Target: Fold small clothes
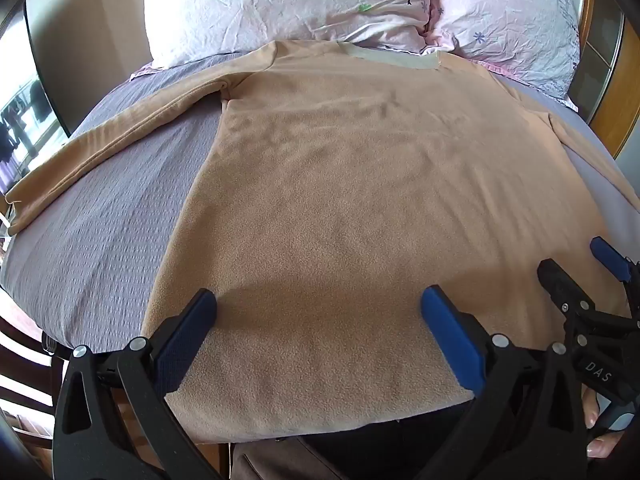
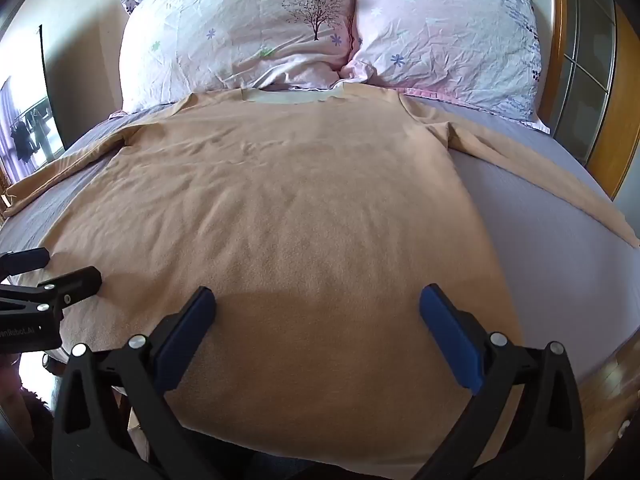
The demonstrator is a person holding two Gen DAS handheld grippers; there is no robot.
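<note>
A tan long-sleeved fleece top (image 1: 340,184) lies flat on the bed, collar toward the pillows, hem at the near edge; it also shows in the right wrist view (image 2: 288,208). Its left sleeve (image 1: 100,148) stretches out to the left, its right sleeve (image 2: 540,176) to the right. My left gripper (image 1: 318,300) is open above the hem, left of centre. My right gripper (image 2: 318,300) is open above the hem's right part, and shows at the right edge of the left wrist view (image 1: 576,260). Neither holds anything.
The bed has a grey-purple sheet (image 1: 100,240), also in the right wrist view (image 2: 560,248). Two floral pillows (image 2: 240,32) (image 2: 448,28) lie at the head. A wooden headboard frame (image 2: 624,80) stands at right. A window (image 2: 24,128) is at far left.
</note>
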